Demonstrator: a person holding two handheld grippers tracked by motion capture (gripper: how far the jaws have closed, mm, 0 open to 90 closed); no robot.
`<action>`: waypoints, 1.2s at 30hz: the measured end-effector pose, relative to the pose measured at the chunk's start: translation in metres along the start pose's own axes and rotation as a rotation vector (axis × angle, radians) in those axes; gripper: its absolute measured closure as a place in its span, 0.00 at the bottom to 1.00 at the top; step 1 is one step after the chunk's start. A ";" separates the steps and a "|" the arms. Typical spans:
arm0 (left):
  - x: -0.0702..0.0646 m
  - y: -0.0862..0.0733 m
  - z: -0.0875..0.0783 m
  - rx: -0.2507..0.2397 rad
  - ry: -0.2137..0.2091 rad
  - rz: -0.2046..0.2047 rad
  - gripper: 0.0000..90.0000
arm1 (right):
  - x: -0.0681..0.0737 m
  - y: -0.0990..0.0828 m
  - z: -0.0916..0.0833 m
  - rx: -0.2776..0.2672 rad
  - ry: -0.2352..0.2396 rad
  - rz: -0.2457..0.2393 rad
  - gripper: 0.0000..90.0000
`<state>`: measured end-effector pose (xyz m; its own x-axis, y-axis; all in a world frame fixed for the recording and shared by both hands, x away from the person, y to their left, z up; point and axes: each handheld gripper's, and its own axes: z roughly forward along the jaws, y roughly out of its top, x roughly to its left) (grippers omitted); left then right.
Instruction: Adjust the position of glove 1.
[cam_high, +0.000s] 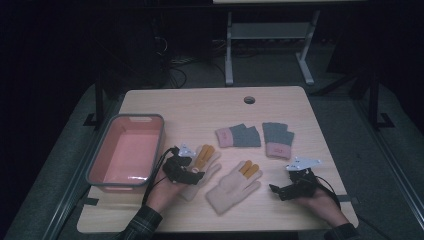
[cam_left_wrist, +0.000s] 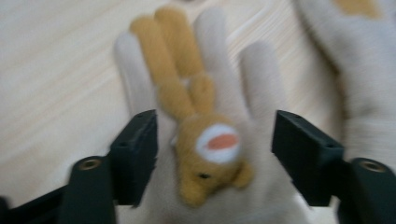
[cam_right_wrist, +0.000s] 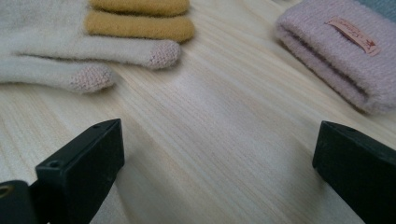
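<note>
Left tool sits over the left cream glove, a fuzzy knit with mustard-yellow fingers and a small animal face, flat on the pale wood-grain table; jaws spread wide either side, pads clear of the wool. Right tool rests open over bare table, between the second cream glove and a ribbed pink-cuffed grey mitten. Rounded grey-rimmed bin, pink inside, holds nothing, far left.

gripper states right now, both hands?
Left gripper: open, jaws astride the cream glove with the rabbit face, not pressing it.
Right gripper: open, nothing between the jaws, above bare table.
</note>
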<state>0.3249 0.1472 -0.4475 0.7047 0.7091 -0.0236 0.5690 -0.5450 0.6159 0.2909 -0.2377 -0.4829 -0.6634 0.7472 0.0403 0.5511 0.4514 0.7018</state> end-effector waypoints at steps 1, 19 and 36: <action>-0.001 -0.001 0.002 -0.003 0.003 -0.001 0.27 | 0.000 0.000 0.000 0.000 0.000 -0.001 0.02; -0.002 -0.002 0.008 0.027 -0.031 0.068 0.69 | 0.000 0.000 0.000 0.000 0.000 0.000 0.02; 0.004 0.008 -0.011 -0.046 -0.168 0.009 0.72 | 0.000 0.000 0.000 0.000 0.000 0.000 0.02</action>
<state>0.3276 0.1506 -0.4342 0.7728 0.6173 -0.1473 0.5452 -0.5269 0.6520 0.2909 -0.2377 -0.4829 -0.6636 0.7469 0.0406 0.5509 0.4513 0.7021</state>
